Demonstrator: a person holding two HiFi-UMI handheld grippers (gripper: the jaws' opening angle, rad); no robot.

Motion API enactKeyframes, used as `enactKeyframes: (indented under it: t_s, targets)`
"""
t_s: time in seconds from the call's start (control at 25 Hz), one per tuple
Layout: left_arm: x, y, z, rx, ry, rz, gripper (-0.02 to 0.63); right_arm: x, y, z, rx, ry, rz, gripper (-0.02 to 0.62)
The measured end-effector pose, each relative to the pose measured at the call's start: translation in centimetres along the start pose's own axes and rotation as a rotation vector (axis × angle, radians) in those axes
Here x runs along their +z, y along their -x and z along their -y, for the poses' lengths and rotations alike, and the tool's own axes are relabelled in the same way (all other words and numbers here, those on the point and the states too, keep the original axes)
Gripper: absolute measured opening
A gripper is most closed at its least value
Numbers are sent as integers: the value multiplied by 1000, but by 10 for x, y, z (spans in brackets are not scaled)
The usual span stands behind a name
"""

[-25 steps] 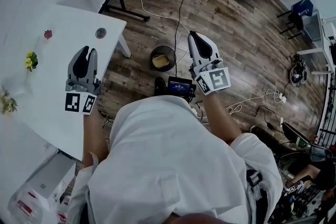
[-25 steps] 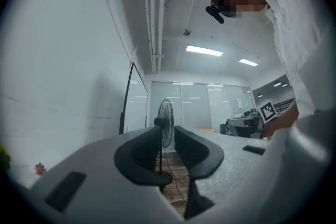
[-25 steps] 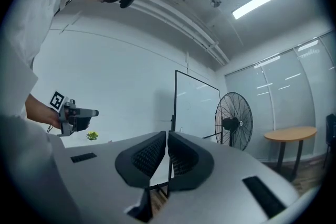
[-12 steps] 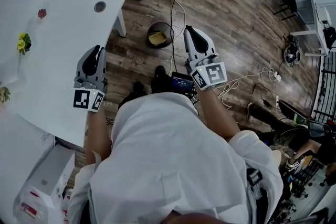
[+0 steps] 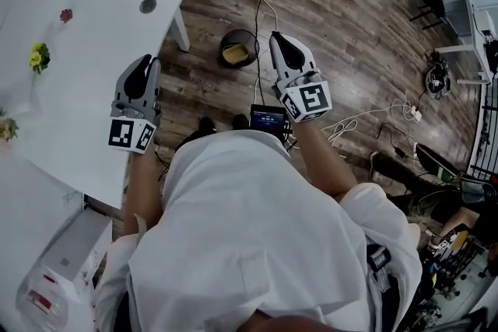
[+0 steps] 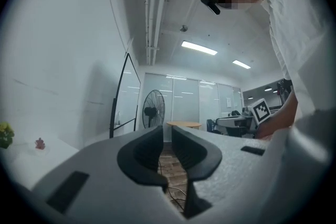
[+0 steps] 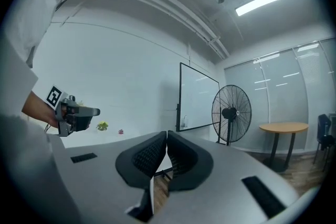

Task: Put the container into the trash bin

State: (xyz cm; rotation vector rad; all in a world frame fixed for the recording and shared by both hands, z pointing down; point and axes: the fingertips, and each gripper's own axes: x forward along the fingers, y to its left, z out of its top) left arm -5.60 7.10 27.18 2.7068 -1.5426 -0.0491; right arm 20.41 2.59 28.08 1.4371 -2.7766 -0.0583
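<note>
Left hand-held gripper (image 5: 144, 61) has closed; right hand-held gripper (image 5: 278, 39) is likewise closed, both empty.

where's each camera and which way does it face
Head view: on the head, looking steeply down at table, bin, floor; shows shirt, left tongs, right tongs.
Left gripper view: on left tongs, level along shut jaws toward a fan; shows shirt, right tongs.
Right gripper view: on right tongs, level along shut jaws toward the fan; shows shirt, left tongs.
Both gripper views share the fan.
</note>
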Motion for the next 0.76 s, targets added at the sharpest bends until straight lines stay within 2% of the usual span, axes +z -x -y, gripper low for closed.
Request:
enactKeyframes:
  t_s: [0.48,0.76]
  targets:
    - [3,-11,26,-85,-22,-2,58,-12,16,5,-31,-25,-13,33]
    - [-11,2,14,-105,-7,-15,63,-21,8,-10,-52,-40,-11,33]
